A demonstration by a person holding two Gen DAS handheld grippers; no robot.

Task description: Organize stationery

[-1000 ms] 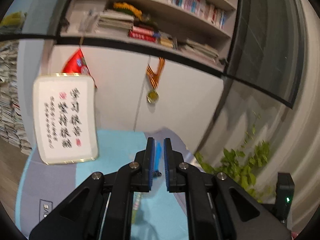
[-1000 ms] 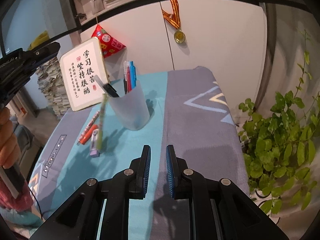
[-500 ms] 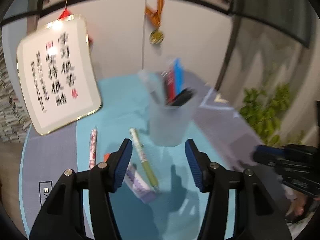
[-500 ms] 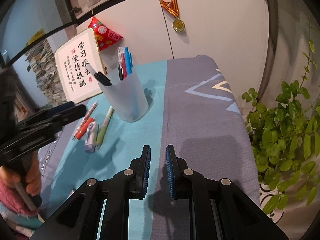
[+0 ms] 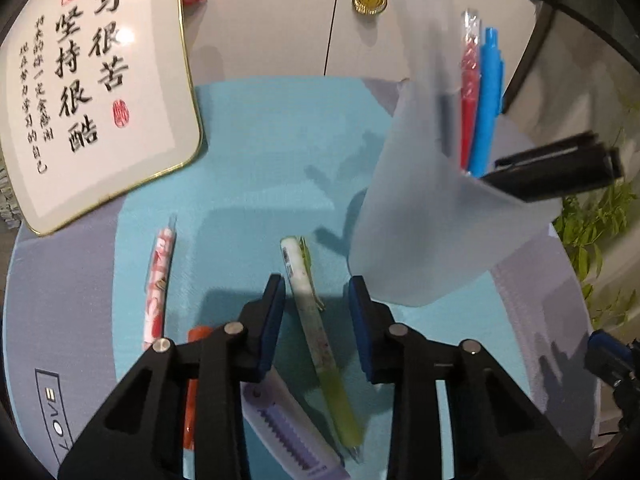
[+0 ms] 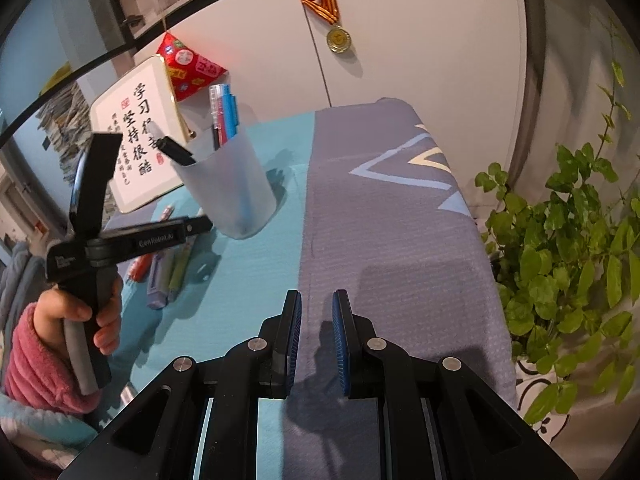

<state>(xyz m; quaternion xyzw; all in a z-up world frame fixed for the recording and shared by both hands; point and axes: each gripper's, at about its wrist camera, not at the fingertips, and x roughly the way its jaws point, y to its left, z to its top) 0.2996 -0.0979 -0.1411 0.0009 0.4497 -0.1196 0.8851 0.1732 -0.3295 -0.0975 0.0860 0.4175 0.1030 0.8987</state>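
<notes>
A green-and-white pen (image 5: 336,392) lies on the teal cloth, and my left gripper (image 5: 316,284) straddles its upper half. The jaws are closing, and a gap still shows between each pad and the pen. Left of it lie a floral pen (image 5: 158,280), an orange pen (image 5: 192,380) and a purple cutter (image 5: 288,436). A frosted cup (image 5: 432,232) just to the right holds a red pen (image 5: 468,80), a blue pen (image 5: 488,92) and a black marker (image 5: 556,172). My right gripper (image 6: 317,308) hangs shut and empty over the grey cloth, right of the cup (image 6: 232,196).
A framed calligraphy board (image 5: 80,80) leans at the back left of the table. A leafy plant (image 6: 560,260) stands off the table's right edge. A person's hand (image 6: 100,312) in a pink sleeve holds the left gripper's handle. White cabinet doors with a hanging medal (image 6: 338,38) rise behind the table.
My left gripper has tipped down from facing the shelves and dropped over the loose pens; its jaws went from shut to wide, then narrowed around the green pen. The right gripper has barely moved.
</notes>
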